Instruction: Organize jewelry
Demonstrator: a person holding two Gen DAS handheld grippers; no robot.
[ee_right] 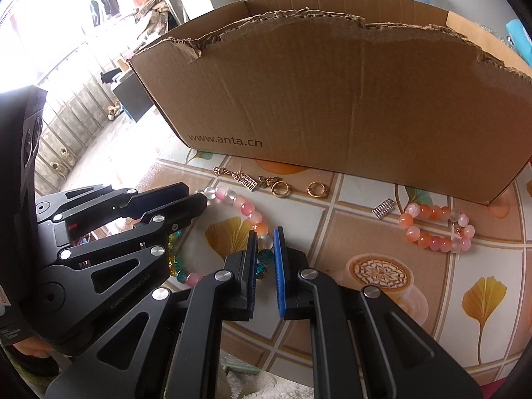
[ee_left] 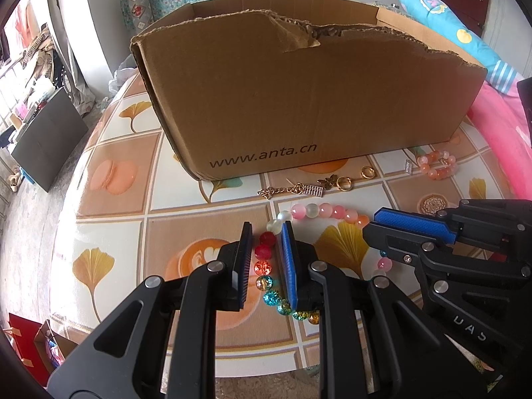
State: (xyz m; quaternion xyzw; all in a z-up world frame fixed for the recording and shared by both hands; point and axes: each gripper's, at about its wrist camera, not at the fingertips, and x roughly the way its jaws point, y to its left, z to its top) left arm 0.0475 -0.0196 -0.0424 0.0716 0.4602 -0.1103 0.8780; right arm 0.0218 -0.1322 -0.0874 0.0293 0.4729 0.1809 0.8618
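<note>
Both hand-held grippers, left (ee_left: 264,259) and right (ee_right: 265,266), pinch the bead necklace (ee_left: 324,211); pulling apart could snap its string.

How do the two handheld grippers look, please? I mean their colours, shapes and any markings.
Both are alike. The left gripper and the right gripper have black angular linkage arms with triangular cut-outs and round silver pivot pins. Each finger ends in a flat rectangular pad; blue textured facing shows on some pads, the others look dark edge-on. Pale lettering marks the right gripper's arm in the left wrist view, but it is hard to read. No cables show.
</note>
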